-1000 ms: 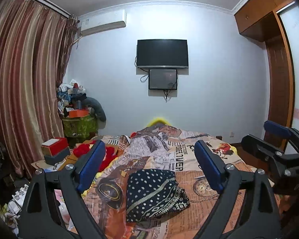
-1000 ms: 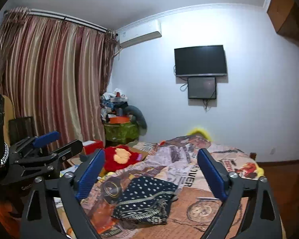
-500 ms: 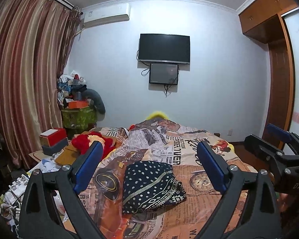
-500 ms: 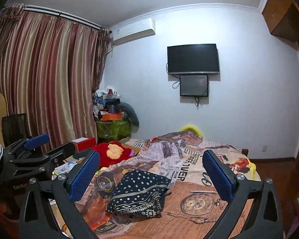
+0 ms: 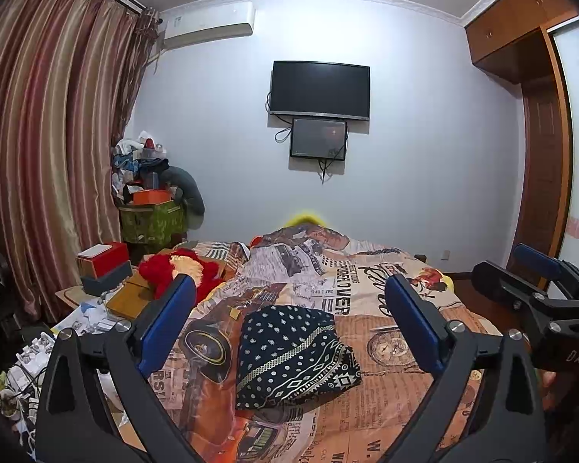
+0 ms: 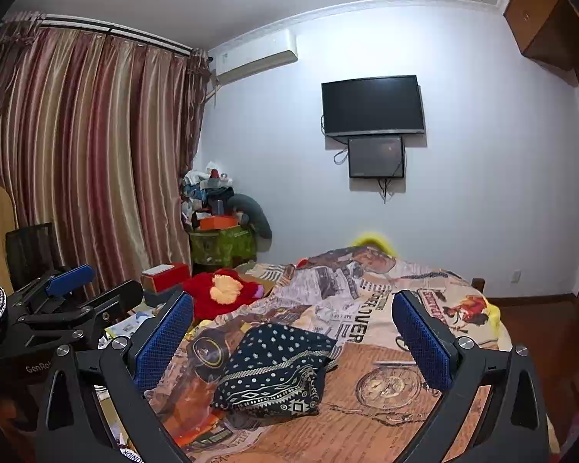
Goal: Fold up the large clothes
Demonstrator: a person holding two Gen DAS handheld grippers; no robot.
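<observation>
A dark navy garment with white dots and patterned bands (image 5: pixel 289 351) lies folded into a compact bundle on the bed. It also shows in the right wrist view (image 6: pixel 274 366). My left gripper (image 5: pixel 289 320) is open and empty, held above and in front of the bundle, apart from it. My right gripper (image 6: pixel 293 339) is open and empty, also held back from the bundle. The right gripper shows at the right edge of the left wrist view (image 5: pixel 540 293), and the left gripper at the left edge of the right wrist view (image 6: pixel 69 301).
The bed has a newspaper-and-car print cover (image 5: pixel 366 289). A red plush toy (image 5: pixel 173 270) lies at its left edge. Boxes and clutter (image 5: pixel 104 266) crowd the floor at left by the striped curtain (image 5: pixel 46 154). A wardrobe (image 5: pixel 540 154) stands at right.
Both grippers have lifted and tilted slightly, so the bundle sits a little lower and farther in view. The garment has not moved. Both jaws stay open.
</observation>
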